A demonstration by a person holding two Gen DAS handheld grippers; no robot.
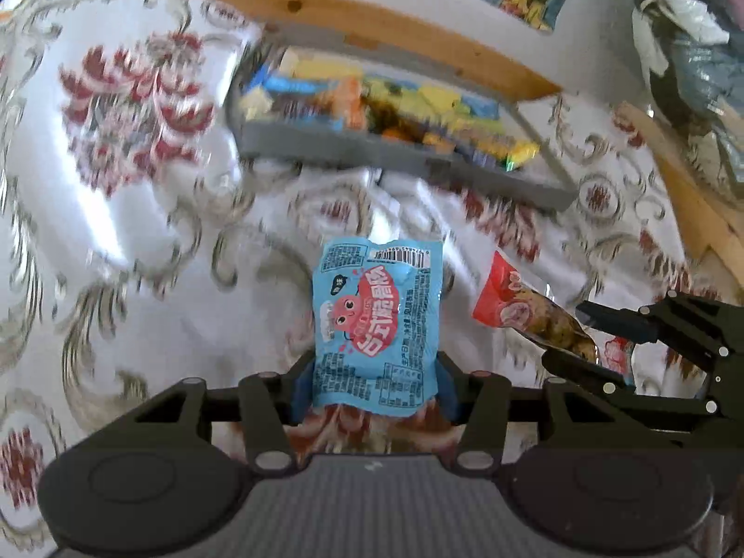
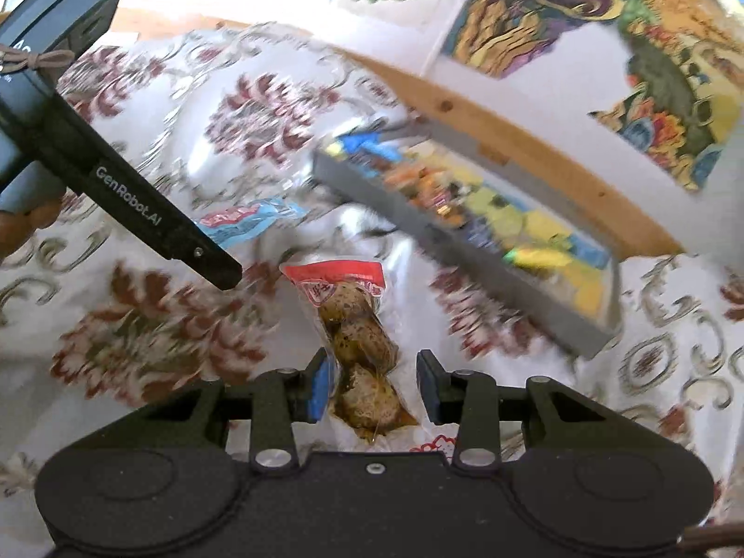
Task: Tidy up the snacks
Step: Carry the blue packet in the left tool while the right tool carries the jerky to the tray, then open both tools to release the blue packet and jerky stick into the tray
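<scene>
Grey tray (image 1: 325,149) on the floral tablecloth (image 1: 130,176) brims with mixed snack packets. Left gripper (image 1: 374,372) clamps a blue packet (image 1: 376,321); right gripper (image 2: 372,386) pinches a clear egg pouch (image 2: 358,348), both held short of the tray.

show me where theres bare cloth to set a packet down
Bare floral tablecloth lies left of the grey snack tray and between the tray and the blue packet in the left gripper. Crowded: inside the tray, and around the red-topped clear packet.

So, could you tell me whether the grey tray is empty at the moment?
No, the grey tray already holds many colourful snack packets, as the left wrist view shows.
</scene>
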